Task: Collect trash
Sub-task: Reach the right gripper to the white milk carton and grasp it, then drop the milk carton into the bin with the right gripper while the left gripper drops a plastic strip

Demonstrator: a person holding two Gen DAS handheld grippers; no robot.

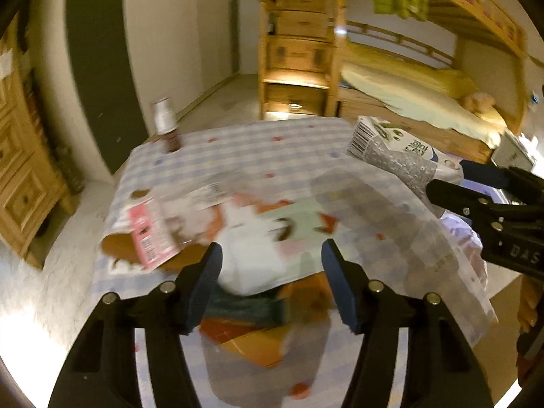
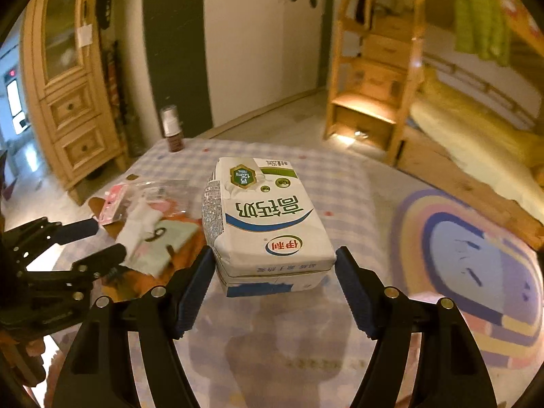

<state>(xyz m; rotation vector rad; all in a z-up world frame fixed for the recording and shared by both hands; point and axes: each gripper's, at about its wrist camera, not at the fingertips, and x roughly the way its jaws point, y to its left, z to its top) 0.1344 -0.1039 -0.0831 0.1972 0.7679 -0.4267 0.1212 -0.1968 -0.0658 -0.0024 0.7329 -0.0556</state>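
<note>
1. A wooden cabinet (image 2: 68, 102) stood at the far left of the room, beside a doorway.
2. A small bottle (image 2: 171, 129) stood upright at the far left corner of the table (image 2: 340, 183), which was covered by a checked cloth.
3. The left gripper (image 1: 272, 278) hovered over a blurred pile of wrappers (image 1: 244, 238), its jaws apart; the white wrapper lay between the pads, but whether they touched it could not be told.
4. A pink-labelled packet (image 1: 146, 234) lay at the left edge of that pile, just beyond the left pad.
5. A clear bag (image 1: 391, 224) spread across the table to the right of the pile.
6. The right gripper (image 2: 273, 285) had the milk carton (image 2: 268, 217) between its fingers, the left pad against the carton's near corner and the right pad at its other side; the carton looked lifted clear of the table.
7. In the left wrist view, the carton stuck out from the right gripper's tips, above the table's right edge.
8. A striped rug (image 2: 476, 261) lay on the floor right of the table.
9. A bunk bed (image 2: 476, 129) filled the far right, with a green jacket (image 2: 482, 17) hanging from its upper rail.
</note>
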